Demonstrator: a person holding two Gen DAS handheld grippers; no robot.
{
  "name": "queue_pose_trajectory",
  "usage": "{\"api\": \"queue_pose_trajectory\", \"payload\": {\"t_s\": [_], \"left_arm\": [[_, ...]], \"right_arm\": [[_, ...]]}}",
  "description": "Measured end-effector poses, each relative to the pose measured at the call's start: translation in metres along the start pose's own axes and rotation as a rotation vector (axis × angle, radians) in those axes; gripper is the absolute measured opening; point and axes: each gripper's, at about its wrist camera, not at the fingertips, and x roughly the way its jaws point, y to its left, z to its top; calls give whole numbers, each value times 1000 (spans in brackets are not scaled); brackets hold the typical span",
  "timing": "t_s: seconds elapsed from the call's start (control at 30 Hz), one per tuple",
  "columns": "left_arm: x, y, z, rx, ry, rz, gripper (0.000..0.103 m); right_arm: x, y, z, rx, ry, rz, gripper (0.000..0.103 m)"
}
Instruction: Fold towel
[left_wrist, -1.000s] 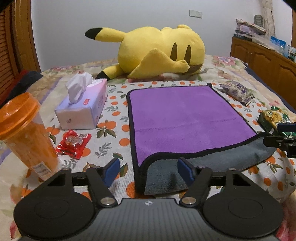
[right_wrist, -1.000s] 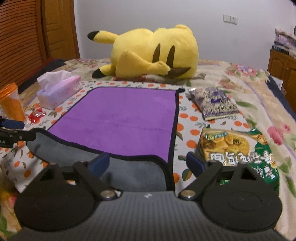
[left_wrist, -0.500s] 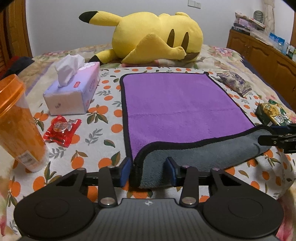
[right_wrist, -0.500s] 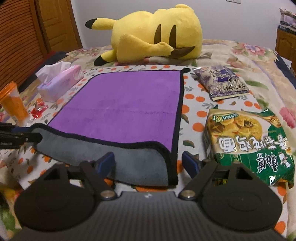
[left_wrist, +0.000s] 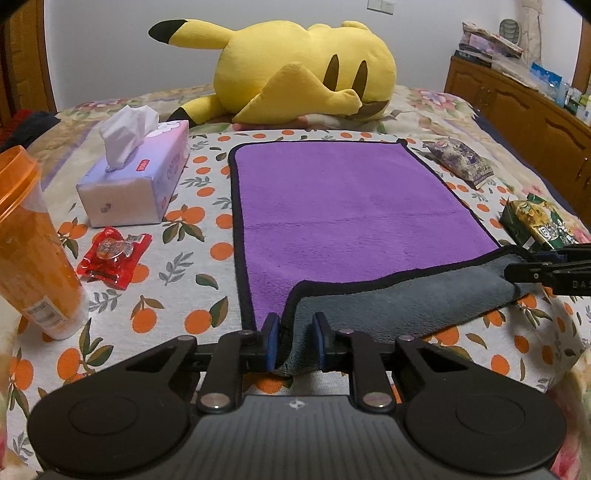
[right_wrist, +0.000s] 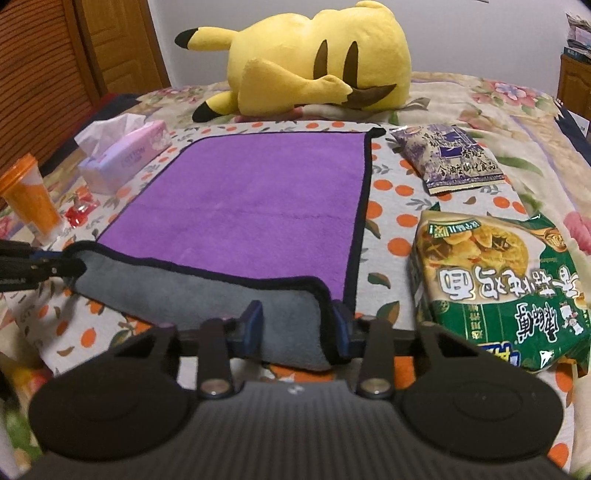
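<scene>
Lay flat on the orange-print cloth of the bed (left_wrist: 207, 258), purple face up — the towel (left_wrist: 343, 206), its near hem already turned back to show the grey underside. Looked soft, light and limp, judging by the sag between the two held corners; likely to droop and slide rather than keep a crease, so best taken at the black-bound corners, as here.

Left gripper (left_wrist: 294, 341): fingers (left_wrist: 271, 341) drawn close, pinching the near-left corner, grey pile bunched between the blue pads. Right gripper (right_wrist: 295, 332): fingers (right_wrist: 341, 330) set wider, straddling a thick roll of the near-right corner — pads appeared to touch the fabric on both sides, though how firmly could not be told.

Flanked on the left by a tissue box (left_wrist: 136, 181), a red candy wrapper (left_wrist: 112, 256) and an orange cup (left_wrist: 31, 247); on the right by a green snack bag (right_wrist: 498, 291) and a purple packet (right_wrist: 450, 157). Beyond the far hem, a yellow plush (left_wrist: 299, 74).
</scene>
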Motion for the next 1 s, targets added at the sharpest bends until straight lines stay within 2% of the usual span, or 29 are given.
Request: {"api": "queue_pose_trajectory", "payload": {"t_s": [0.1,0.2,0.23,0.27,0.47,1.0], "left_arm": [[1,-2,-1,9,1,1,18],[1,-3,-1,14,1,-2,13],[0,-3,-1,16,-1,-3,10],[0,-3,-1,19,-4,-1,9],[-5,-3,1,11,-35,-7,7],[-32,-6,13,9,-154,-6,6]], "right_arm": [[1,-1,0,-8,3,-12,23],[1,-1,0,-18,0,-16,17],[1,-1,0,-22,-1,-19,6],[1,-1,0,-26,-2,-24,5],[0,-1,-1,-42,-14,-28,4],[-20,-6,11,-29,-138,-14,4]]}}
